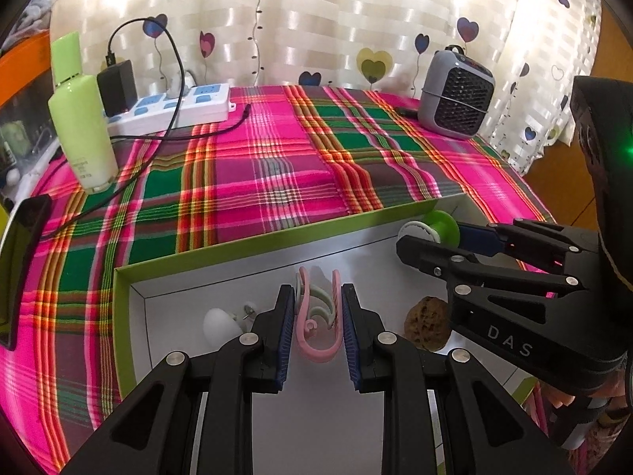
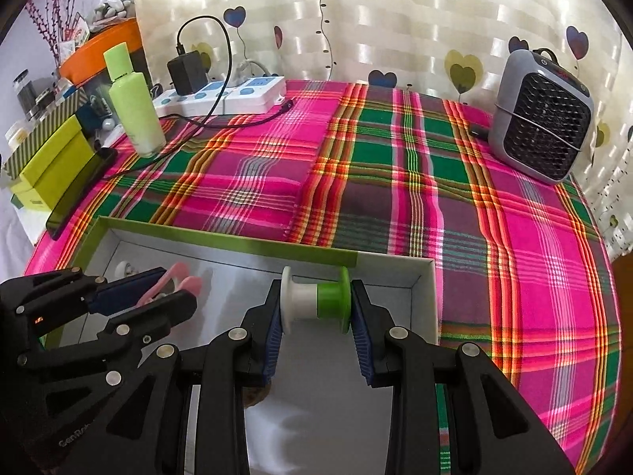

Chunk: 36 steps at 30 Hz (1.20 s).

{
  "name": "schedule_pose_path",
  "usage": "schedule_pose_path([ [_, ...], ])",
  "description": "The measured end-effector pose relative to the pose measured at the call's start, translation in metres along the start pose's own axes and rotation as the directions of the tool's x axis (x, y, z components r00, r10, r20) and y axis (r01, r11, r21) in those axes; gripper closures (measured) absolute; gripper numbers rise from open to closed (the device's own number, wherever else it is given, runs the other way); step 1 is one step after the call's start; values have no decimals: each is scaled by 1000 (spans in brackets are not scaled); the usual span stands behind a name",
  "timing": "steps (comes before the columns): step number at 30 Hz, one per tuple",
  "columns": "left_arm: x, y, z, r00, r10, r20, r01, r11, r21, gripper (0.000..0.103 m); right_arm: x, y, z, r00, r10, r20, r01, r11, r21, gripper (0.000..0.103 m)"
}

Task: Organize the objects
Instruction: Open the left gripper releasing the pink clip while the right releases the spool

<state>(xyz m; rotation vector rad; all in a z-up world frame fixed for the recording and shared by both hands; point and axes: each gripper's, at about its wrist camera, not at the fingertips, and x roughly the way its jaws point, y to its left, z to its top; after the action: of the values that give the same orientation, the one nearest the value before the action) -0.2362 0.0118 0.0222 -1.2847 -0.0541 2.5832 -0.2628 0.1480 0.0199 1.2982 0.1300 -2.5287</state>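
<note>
Pink hook [image 1: 318,332] and green-white spool [image 2: 316,300] above box [image 1: 245,247]

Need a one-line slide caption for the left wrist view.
Left gripper clamps pink-and-green curved plastic clips over the green-rimmed white box.

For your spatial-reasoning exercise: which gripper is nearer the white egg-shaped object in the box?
Left. The left gripper, clamping pink clips, sits right beside the egg; the right gripper is across the box.

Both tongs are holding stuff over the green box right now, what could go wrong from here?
1. The right tongs pinch the white-and-green spool only by its end flanges; it may roll once dropped.
2. The left tongs grip thin pink and green clips, which might snag on the pads at release.
3. The tongs are close together over the green box, so they may bump.
</note>
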Motion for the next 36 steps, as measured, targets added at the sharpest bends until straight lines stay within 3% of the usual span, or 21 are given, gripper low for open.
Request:
schedule_pose_path([
  [18, 5, 0, 3, 1000, 9, -28, -9, 1000, 0, 80, 5, 4, 2, 999, -27, -25, 26, 1000, -18, 70],
  [26, 5, 1, 2, 1000, 9, -27, -9, 1000, -4, 68, 5, 5, 2, 999, -29, -25, 29, 1000, -10, 70],
  [29, 1, 1, 1, 1000, 15, -19, -15, 1000, -3, 65, 5, 5, 1, 999, -29, -27, 29, 1000, -5, 56],
  [36, -10, 0, -1, 1000, 32, 1, -32, 1000, 1, 59, -5, 6, -1, 1000, -25, -8, 25, 1000, 2, 55],
])
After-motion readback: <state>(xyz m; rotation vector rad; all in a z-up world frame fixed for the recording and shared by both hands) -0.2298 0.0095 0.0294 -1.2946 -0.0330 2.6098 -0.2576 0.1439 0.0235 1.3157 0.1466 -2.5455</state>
